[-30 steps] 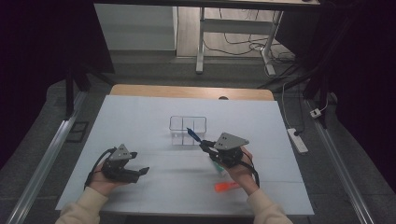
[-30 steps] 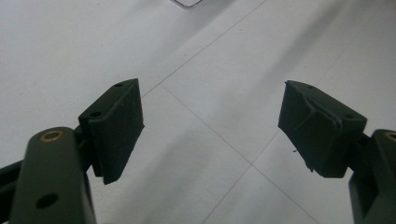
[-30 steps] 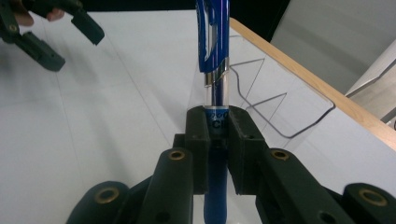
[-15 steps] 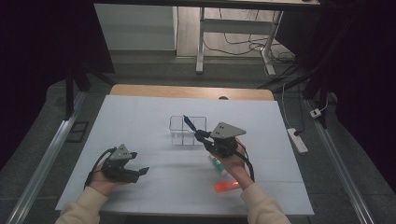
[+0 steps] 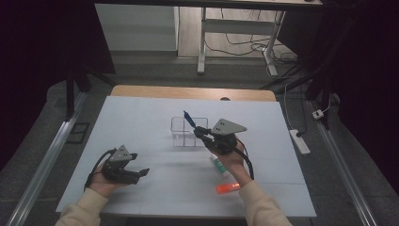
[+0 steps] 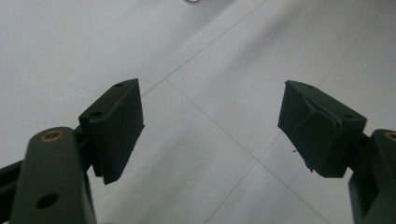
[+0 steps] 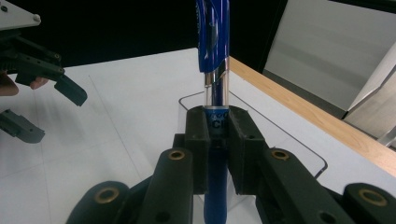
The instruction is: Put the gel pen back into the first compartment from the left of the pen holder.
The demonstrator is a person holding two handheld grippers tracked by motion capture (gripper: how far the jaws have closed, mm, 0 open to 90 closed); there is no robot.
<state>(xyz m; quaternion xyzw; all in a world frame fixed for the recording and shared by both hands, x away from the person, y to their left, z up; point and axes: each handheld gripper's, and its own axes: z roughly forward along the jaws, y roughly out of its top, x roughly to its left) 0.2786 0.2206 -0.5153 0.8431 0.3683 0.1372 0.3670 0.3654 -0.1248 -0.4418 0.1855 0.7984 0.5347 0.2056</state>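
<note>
White table (image 5: 141, 122) — on it a clear box (image 5: 181, 134), a white tube (image 5: 217, 165) and an orange marker (image 5: 228, 188).

The high view looks forward and down on the table (image 5: 141, 117); each gripper view looks closely along its own tongs, sharing that table.

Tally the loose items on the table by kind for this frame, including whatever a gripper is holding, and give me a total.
Blue pen, clamped in the right gripper: 1
Clear plastic box: 1
White tube with green print: 1
Orange item, too small to identify: 1
Total: 4
</note>
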